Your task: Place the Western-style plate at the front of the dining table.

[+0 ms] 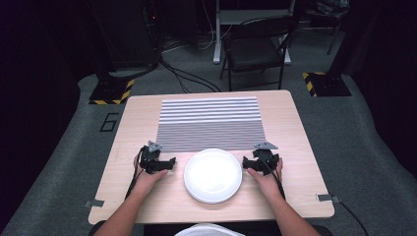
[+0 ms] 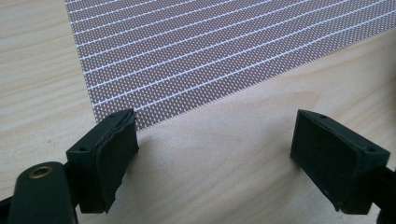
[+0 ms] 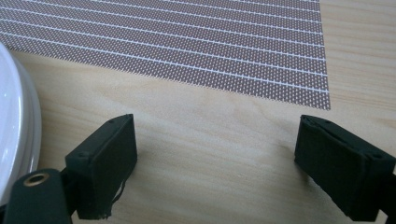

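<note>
High view: a white round plate (image 1: 212,175) sits on the pale wood worktop (image 1: 295,123), close to its near edge and midway between its side edges. The left tool (image 1: 157,163) rests just off the plate's left rim and the right tool (image 1: 259,162) just off its right rim, so the plate lies straight inward from each. Neither hand is nearer, and being round, the plate has no long axis to line up with. Behind it lies a striped placemat (image 1: 210,123), its near edge close to the plate's far rim.

Left gripper view: the left tool (image 2: 215,149) stands spread wide with nothing between its black, rubber-faced jaws. Beneath them is bare wood grain, and ahead the placemat's (image 2: 201,51) woven, dotted mesh with thin white lines.

Right gripper view: the right tool (image 3: 217,156) is likewise released and empty. The plate's (image 3: 16,121) smooth, glossy, thick rim curves in at the left edge, just beside the left jaw but apart from it. The placemat (image 3: 187,42) lies beyond.
</note>
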